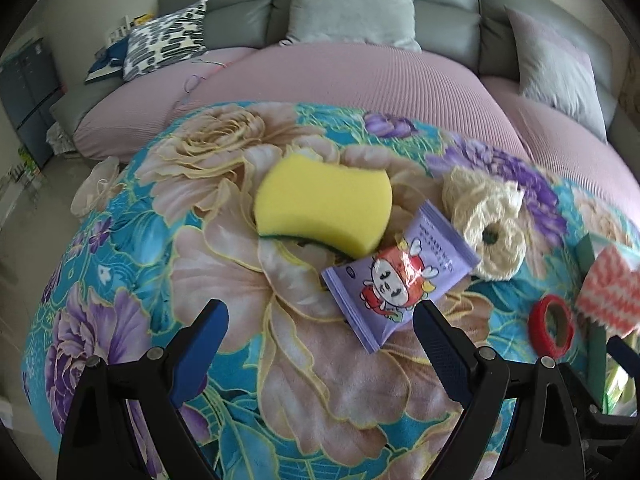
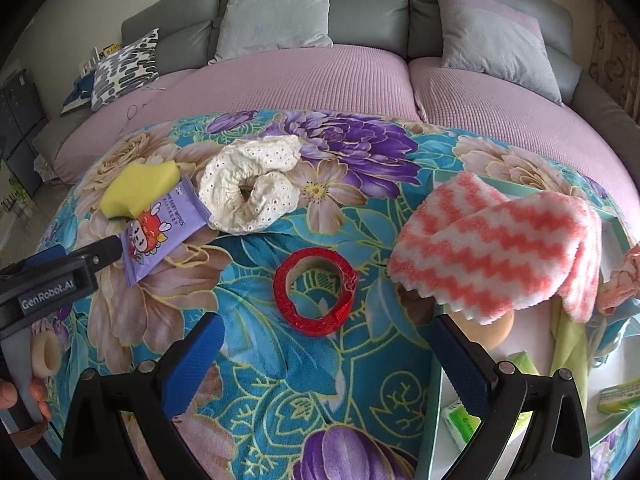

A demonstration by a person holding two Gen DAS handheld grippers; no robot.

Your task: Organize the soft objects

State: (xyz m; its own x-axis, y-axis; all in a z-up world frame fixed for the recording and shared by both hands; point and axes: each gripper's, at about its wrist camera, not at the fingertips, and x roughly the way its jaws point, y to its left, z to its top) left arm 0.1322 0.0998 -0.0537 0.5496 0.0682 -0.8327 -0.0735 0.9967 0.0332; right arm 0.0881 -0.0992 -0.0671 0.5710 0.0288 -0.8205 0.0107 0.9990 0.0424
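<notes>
Three items crowd the sponge [image 1: 324, 204]: wipes packet [image 1: 400, 276], scrunchie [image 1: 486, 220], tape [image 1: 552, 326].

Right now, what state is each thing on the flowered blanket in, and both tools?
Left tool: open, empty.
Right tool: open, empty.
Yellow sponge: flat on the blanket, untouched.
Purple wipes pack: sealed, one end resting on the sponge.
Cream scrunchie: loose on the blanket.
Red tape roll: lying flat.
Pink zigzag cloth: draped over the box's edge.
</notes>
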